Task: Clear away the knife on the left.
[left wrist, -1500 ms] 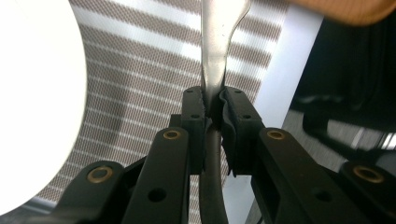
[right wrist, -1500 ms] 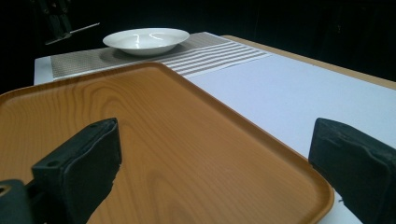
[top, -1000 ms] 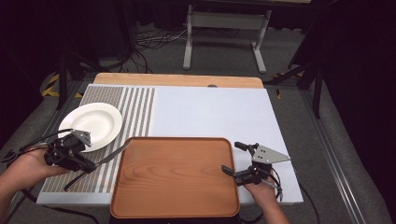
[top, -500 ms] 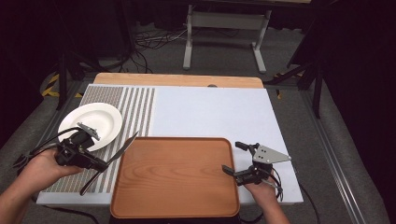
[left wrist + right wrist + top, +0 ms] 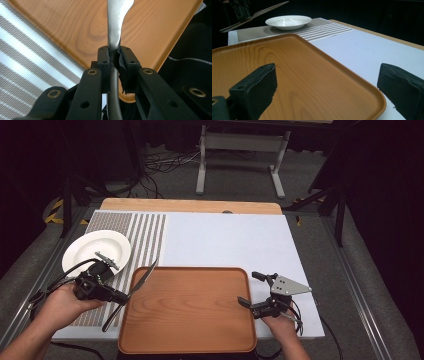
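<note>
Left tool (image 5: 120,296) clamped on a table knife (image 5: 131,292), gripped partway along, where handle meets blade. In the left gripper view, pads (image 5: 103,61) pressed tight on either side of the knife's (image 5: 115,27) neck, silver blade running up and away over the wood grain, dark handle dropping back between the jaws. From the high view, knife held slanted: blade tip up over the near-left corner of the wooden tray (image 5: 190,315), handle end down toward the person, over the striped placemat (image 5: 127,232). Lifted clear of both, as far as can be told; in the right gripper view knife (image 5: 254,15) plainly in the air above the mat, beside the white plate (image 5: 288,22).

Right tool (image 5: 256,290) wide apart, gripping nothing. Held at the tray's right edge, one jaw over the wood, the other over the white mat (image 5: 225,240) just beyond the rim. Same seen in the right gripper view: two black pads far apart, tray's (image 5: 294,75) rim corner between them, no contact visible.

White plate (image 5: 97,250) on the far-left part of the placemat, bare, just beyond the left hand (image 5: 62,302). Tray at the near middle of the desk (image 5: 190,206), nothing lying on it. Right hand (image 5: 280,322) low at the near edge, grey plate of its tool pointing right.
</note>
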A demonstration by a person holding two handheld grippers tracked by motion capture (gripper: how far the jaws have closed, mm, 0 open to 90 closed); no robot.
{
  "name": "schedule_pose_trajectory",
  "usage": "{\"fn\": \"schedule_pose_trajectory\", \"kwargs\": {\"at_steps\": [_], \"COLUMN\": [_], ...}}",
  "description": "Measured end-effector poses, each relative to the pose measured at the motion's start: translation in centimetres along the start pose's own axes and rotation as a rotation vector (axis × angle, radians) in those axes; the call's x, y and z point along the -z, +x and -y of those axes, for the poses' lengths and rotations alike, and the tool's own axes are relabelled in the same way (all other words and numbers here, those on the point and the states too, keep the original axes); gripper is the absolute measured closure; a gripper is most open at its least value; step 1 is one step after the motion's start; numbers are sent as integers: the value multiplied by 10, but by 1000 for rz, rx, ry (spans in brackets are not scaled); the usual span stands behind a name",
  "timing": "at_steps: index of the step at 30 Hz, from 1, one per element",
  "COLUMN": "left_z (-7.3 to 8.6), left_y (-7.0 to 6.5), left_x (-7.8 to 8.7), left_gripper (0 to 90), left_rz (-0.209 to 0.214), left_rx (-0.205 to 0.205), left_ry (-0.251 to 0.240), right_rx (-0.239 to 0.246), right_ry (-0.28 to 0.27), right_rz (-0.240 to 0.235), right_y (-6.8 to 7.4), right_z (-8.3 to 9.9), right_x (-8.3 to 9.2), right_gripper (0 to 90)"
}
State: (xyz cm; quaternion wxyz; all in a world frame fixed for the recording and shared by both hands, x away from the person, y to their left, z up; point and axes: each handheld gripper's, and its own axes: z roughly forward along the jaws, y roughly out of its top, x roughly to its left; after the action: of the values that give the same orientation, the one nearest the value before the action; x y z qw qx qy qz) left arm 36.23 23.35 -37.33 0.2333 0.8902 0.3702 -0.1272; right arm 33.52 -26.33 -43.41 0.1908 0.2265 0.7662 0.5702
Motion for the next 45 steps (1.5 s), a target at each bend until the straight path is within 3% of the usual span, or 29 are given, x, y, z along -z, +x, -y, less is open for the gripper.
{"fn": "schedule_pose_trajectory", "kwargs": {"at_steps": [4, 29, 45], "left_z": [-4, -20, -20], "left_y": [-7, -17, -15], "left_x": [-9, -47, -67], "left_gripper": [803, 803, 802], "left_rz": [24, 26, 44], "left_rx": [4, 23, 38], "left_ry": [-4, -1, 53], "right_rx": [0, -1, -1], "right_ry": [3, 5, 2], "right_rz": [-1, -1, -6], "right_y": [0, -1, 0], "right_z": [0, 1, 0], "right_x": [-1, -1, 0], "right_gripper": [32, 32, 32]}}
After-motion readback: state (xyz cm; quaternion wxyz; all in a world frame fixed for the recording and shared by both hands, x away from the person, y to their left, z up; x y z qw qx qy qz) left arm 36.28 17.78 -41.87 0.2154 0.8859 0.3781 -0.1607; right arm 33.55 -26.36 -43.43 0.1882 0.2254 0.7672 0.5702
